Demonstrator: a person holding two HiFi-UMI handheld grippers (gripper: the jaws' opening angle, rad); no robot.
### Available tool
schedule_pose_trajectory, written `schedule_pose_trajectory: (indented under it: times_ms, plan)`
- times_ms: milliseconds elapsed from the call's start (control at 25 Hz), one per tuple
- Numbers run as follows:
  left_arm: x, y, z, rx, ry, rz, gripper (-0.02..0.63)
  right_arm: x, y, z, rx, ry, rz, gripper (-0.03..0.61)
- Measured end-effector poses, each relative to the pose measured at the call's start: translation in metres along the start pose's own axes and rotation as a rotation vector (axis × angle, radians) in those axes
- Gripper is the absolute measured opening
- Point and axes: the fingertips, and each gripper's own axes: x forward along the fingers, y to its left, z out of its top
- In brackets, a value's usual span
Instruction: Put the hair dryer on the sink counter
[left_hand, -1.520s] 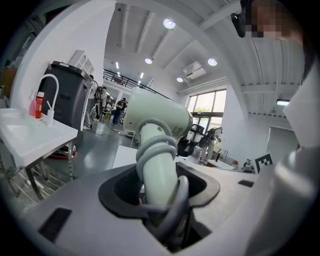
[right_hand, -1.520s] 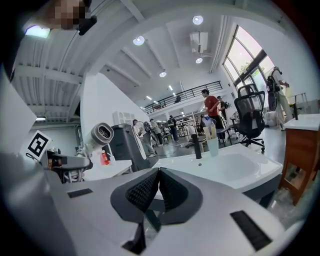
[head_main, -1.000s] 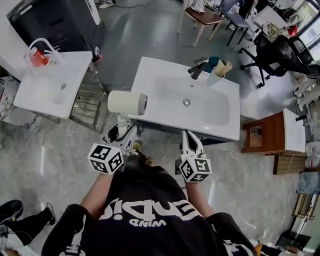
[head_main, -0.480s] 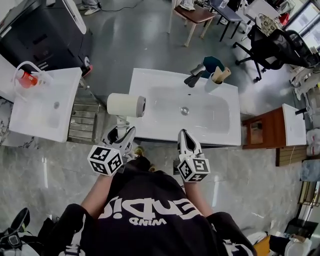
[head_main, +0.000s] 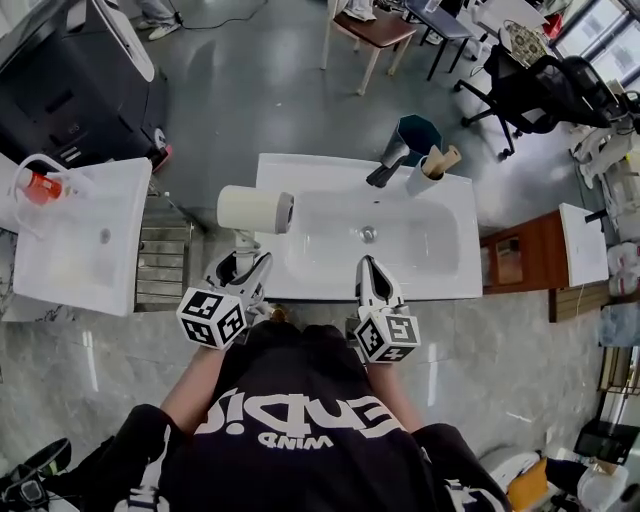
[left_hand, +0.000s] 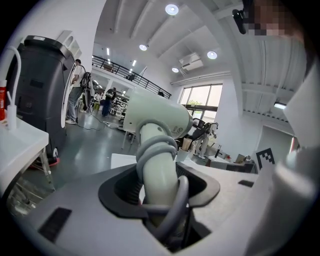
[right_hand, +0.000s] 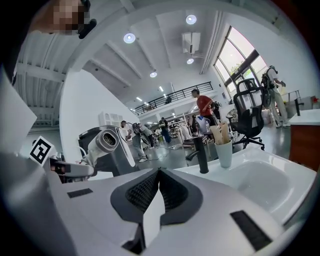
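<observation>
The pale green hair dryer (head_main: 255, 210) is held upright over the left front corner of the white sink counter (head_main: 300, 170), barrel pointing right. My left gripper (head_main: 248, 272) is shut on its handle (left_hand: 157, 165), which has the grey cord wound round it. In the right gripper view the hair dryer (right_hand: 102, 142) shows at the left, nozzle towards the camera. My right gripper (head_main: 368, 268) hovers at the counter's front edge, its jaws (right_hand: 159, 170) shut with nothing between them.
A black faucet (head_main: 385, 165) and a white cup (head_main: 425, 175) with items stand at the basin's back right. A second white sink (head_main: 70, 240) with a red bottle (head_main: 38, 187) is at the left, a metal rack (head_main: 160, 260) between. A wooden cabinet (head_main: 520, 260) stands right.
The head view has shifted: the sink counter now lies lower and more squarely ahead. Both grippers keep the same pose, the hair dryer still in the left one.
</observation>
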Motion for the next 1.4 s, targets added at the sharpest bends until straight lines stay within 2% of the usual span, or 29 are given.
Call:
schedule_pose_trajectory:
  times_ms: [360, 880, 1400]
  plan:
    - [0.031, 0.008, -0.002, -0.034, 0.049, 0.003, 0.210, 0.019, -0.012, 0.004, -0.005, 0.027, 0.026, 0.024]
    - [0.086, 0.035, -0.023, 0.001, 0.157, 0.029, 0.210, 0.039, -0.033, 0.007, 0.005, 0.032, 0.028, 0.025]
    - [0.142, 0.067, -0.045, -0.008, 0.280, 0.042, 0.210, 0.058, -0.042, 0.009, 0.009, 0.048, 0.029, 0.023]
